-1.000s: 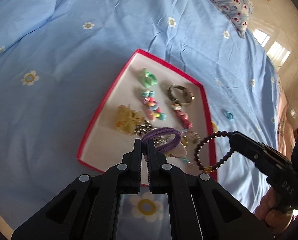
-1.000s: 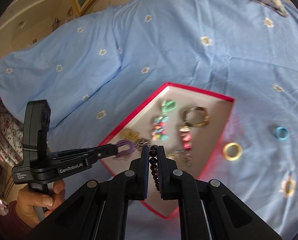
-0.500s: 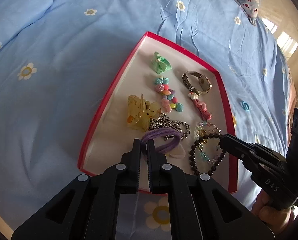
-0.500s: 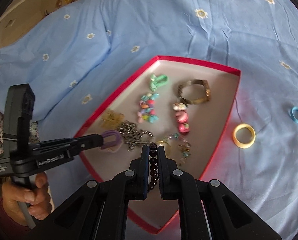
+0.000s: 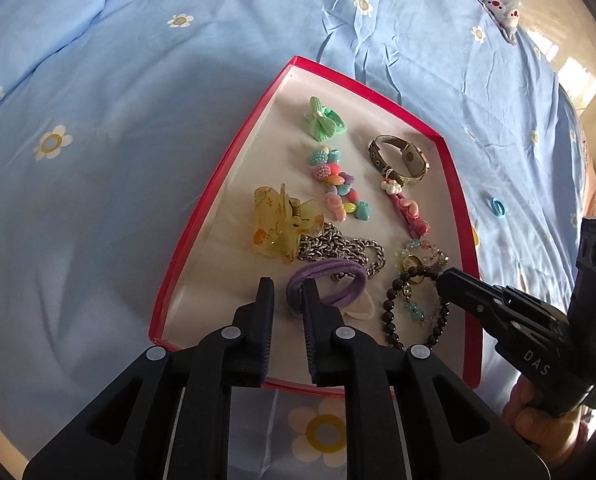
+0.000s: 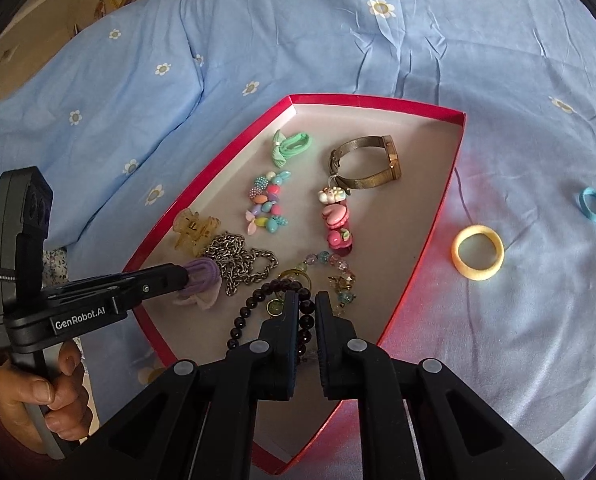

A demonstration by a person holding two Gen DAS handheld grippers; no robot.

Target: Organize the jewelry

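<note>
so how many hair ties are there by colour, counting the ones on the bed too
purple hair tie: 1, in the red tray
green bow hair tie: 1, in the tray
yellow hair tie: 1, on the blue bedsheet
blue hair tie: 1, on the bedsheet
total: 4

One red tray (image 6: pixel 378 101) lies on the blue bedspread (image 6: pixel 338 32). In the tray: two hair ties, a green bow one (image 6: pixel 292 146) toward the far corner and a purple one (image 5: pixel 330 286) near the left edge; one yellow claw clip (image 5: pixel 280 222); one silver chain (image 6: pixel 240 260); one watch (image 6: pixel 368 164); three bead bracelets, multicoloured (image 6: pixel 267 208), dark (image 5: pixel 414 312) and clear (image 6: pixel 334 266); one pink clip (image 6: pixel 335 220). Off the tray's right edge: two rings, yellow (image 6: pixel 477 252) and blue (image 6: pixel 594 205).
</note>
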